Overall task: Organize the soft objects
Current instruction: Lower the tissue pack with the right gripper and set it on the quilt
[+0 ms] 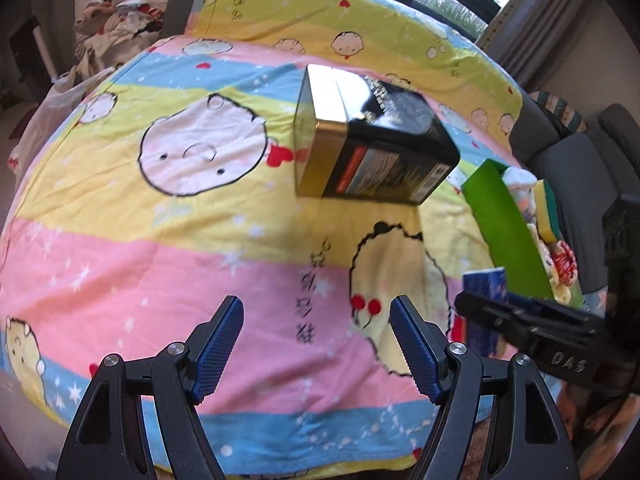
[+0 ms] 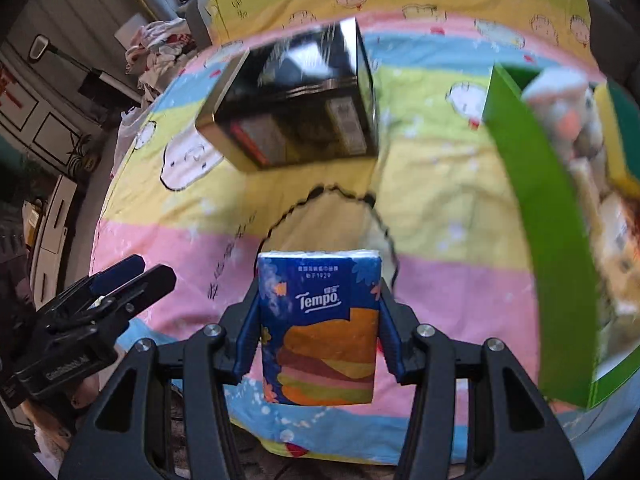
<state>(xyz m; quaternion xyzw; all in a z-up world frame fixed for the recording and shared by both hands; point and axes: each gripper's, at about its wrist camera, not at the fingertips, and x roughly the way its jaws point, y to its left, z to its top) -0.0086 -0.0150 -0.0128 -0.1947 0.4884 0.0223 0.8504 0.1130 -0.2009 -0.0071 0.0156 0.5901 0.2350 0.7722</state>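
Right gripper (image 2: 320, 316): nearest in the right wrist view; its blue pads press on both sides of a tissue pack, which it holds upright above the blanket.
Tissue pack (image 2: 318, 328): blue wrapper, white "Tempo" logo, small white characters above it too fine to read, a striped burger-like drawing below; in the left wrist view it shows as a blue edge (image 1: 486, 288) behind the other tool's body.
Left gripper (image 1: 316, 340): jaws spread wide, nothing between the blue pads, pink stripe of the blanket under them; seen from the right wrist it sits at lower left (image 2: 120, 280).
Tool markings: raised letters "DAS" on the right gripper's body in the left wrist view; the text on the left tool's body is too blurred to read.
Blanket (image 1: 120, 272): pink, yellow and blue stripes, cartoon faces, cherries, a column of black handwritten-style characters near the middle.
Green box (image 2: 536, 216): open, to the right, holding plush toys and a yellow-green sponge; blurred.
Tin (image 1: 372, 140): black with gold end, lying farther back on the blanket; label print unreadable.
Clothes pile (image 1: 120, 16): far left, behind the bed.
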